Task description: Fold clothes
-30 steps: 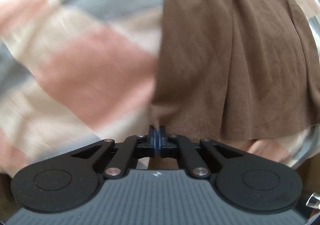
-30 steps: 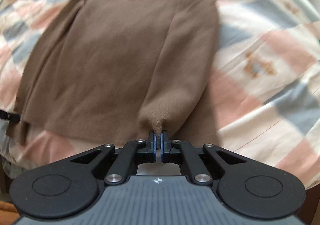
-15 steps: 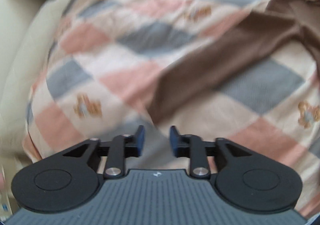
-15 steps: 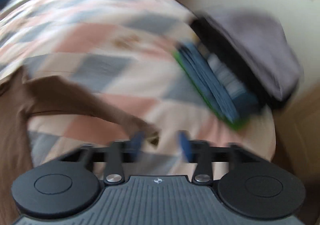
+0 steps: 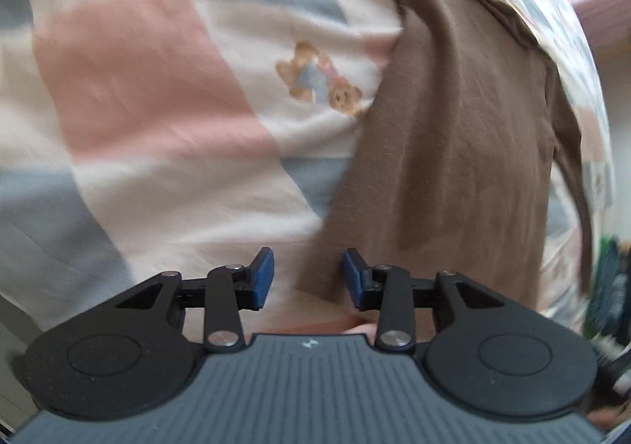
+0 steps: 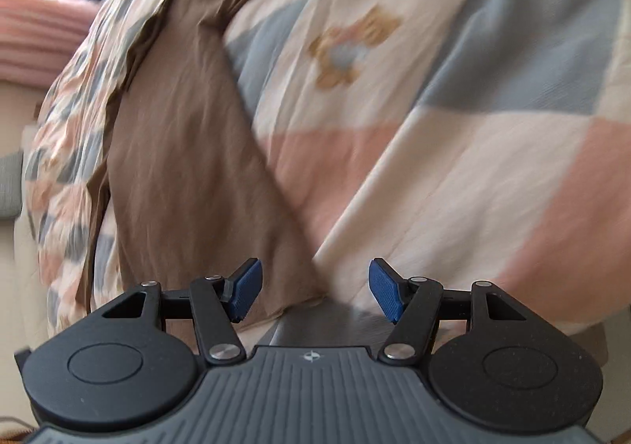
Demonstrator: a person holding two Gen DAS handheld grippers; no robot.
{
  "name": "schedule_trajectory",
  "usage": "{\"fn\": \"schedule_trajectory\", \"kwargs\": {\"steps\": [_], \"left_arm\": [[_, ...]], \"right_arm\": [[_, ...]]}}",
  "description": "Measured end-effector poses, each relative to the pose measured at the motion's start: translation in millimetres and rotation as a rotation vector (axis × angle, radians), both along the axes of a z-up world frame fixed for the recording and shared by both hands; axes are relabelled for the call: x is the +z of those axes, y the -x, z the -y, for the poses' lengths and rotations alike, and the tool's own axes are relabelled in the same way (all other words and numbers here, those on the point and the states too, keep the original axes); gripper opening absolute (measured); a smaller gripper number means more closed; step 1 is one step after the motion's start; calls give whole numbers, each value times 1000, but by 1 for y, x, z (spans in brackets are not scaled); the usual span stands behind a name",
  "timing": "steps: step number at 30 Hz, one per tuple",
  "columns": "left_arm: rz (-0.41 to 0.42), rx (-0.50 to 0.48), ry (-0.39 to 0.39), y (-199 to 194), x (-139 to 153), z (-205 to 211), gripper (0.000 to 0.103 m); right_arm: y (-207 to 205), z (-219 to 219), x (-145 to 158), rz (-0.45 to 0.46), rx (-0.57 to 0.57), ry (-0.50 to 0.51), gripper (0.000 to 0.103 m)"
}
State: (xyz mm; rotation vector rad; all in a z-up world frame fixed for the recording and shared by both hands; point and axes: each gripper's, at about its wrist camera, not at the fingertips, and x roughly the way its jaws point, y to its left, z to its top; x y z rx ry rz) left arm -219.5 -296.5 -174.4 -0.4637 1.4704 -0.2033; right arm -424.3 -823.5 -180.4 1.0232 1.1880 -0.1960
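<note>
A brown long-sleeved garment (image 5: pixel 453 136) lies spread on the checked bedcover (image 5: pixel 138 89). In the left wrist view its near hem corner reaches down between my fingers. My left gripper (image 5: pixel 307 276) is open, with the brown edge just ahead of its right pad (image 5: pixel 353 278). In the right wrist view the same garment (image 6: pixel 189 168) runs from upper left down to a corner by the left pad (image 6: pixel 244 288). My right gripper (image 6: pixel 315 288) is open wide and holds nothing.
The bedcover (image 6: pixel 473 128) has pink, grey and cream squares with teddy-bear prints (image 5: pixel 319 81). A pink striped fabric (image 6: pixel 35 38) lies beyond the bed at upper left. Dark and green items (image 5: pixel 603 278) sit at the right edge of the left view.
Both grippers were shut on the brown garment a second ago, then let go and opened. Both have swung back over the garment's lower corners, jaws wider than before.
</note>
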Motion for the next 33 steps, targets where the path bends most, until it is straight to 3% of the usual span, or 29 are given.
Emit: {"fn": "schedule_trajectory", "kwargs": {"steps": [2, 5, 6, 7, 9, 14, 16, 17, 19, 22, 23, 25, 27, 28, 30, 33], "left_arm": [[-53, 93, 77, -3, -17, -8, 35], [-92, 177, 131, -3, -28, -5, 32], [-91, 174, 149, -5, -27, 0, 15], [-85, 148, 153, -7, -22, 6, 5], [-8, 8, 79, -10, 10, 23, 5], [313, -481, -197, 7, 117, 63, 5], [388, -669, -329, 23, 130, 82, 1], [366, -703, -356, 27, 122, 86, 1], [255, -695, -359, 31, 89, 87, 3], [66, -601, -347, 33, 34, 78, 4], [23, -542, -318, 33, 26, 70, 4], [0, -386, -185, 29, 30, 46, 9], [37, -250, -90, 24, 43, 21, 16], [58, -194, -64, 20, 48, 11, 19], [65, -86, -9, 11, 49, -6, 22], [-12, 52, 54, -3, 29, -15, 31]], "right_arm": [[-1, -3, -5, 2, -5, -12, 63], [-2, -7, -20, 17, -58, -78, 64], [-4, -9, -24, 22, -72, -98, 62], [-7, -13, -27, 29, -78, -117, 56], [-15, -19, -22, 29, -47, -105, 8], [-28, -19, 52, 92, 115, 155, 5], [-33, -28, 79, 99, 244, 285, 4], [-35, -36, 84, 90, 302, 336, 4], [-38, -49, 86, 64, 377, 401, 4], [-42, -54, 34, -111, 374, 372, 21], [-44, -56, 14, -192, 385, 368, 29], [-37, -51, 0, -239, 356, 338, 29], [-25, -38, 5, -182, 270, 276, 47], [-20, -31, 9, -142, 213, 242, 50], [-12, -12, 9, -61, 71, 127, 51], [2, 11, -8, -7, -199, -63, 51]]}}
